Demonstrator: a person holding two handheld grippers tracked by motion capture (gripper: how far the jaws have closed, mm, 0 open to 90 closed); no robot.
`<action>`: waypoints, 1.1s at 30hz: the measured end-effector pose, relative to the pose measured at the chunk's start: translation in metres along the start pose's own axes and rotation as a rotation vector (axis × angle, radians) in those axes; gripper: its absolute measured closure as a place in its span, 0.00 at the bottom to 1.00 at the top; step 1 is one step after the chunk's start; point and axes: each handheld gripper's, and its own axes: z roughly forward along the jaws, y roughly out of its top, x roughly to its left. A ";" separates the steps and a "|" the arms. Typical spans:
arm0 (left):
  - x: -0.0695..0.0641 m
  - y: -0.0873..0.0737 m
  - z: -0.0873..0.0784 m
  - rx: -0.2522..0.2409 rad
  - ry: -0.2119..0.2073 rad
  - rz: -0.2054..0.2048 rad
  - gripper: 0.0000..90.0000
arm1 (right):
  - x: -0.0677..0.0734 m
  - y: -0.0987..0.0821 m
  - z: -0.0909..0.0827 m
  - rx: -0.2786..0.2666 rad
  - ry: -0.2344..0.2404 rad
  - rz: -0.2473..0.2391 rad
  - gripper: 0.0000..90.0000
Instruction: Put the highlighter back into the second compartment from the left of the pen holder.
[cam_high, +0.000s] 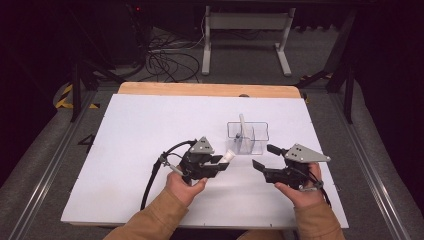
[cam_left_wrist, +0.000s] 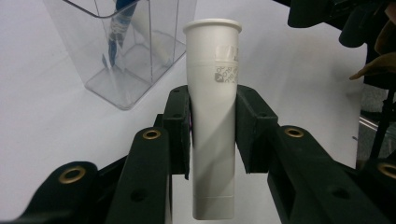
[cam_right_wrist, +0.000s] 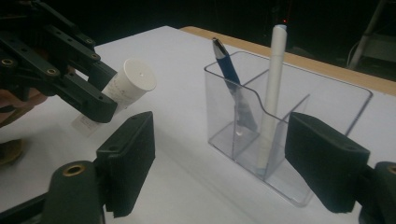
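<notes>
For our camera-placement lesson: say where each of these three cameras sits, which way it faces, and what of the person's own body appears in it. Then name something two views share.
High view: above the person's side, facing forward and down on the table; both forearms and hands enter from below.
Left gripper view: rides the left gripper, looking along jaws shut on the white tube; the other hand shows top right.
Right gripper view: rides the right gripper, facing the clear organizer between open jaws; the left gripper at upper left.
Shared: all show tube and organizer.
</notes>
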 end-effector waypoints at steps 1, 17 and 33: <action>0.000 0.000 0.000 0.000 0.000 0.000 0.77 | 0.002 0.001 0.001 -0.002 0.004 -0.006 0.28; 0.009 -0.028 -0.029 -0.162 -0.046 0.021 0.77 | 0.029 0.014 0.018 -0.025 0.129 -0.007 0.28; 0.003 -0.033 -0.027 -0.190 -0.021 0.048 0.77 | 0.061 0.033 0.050 -0.036 0.218 0.058 0.37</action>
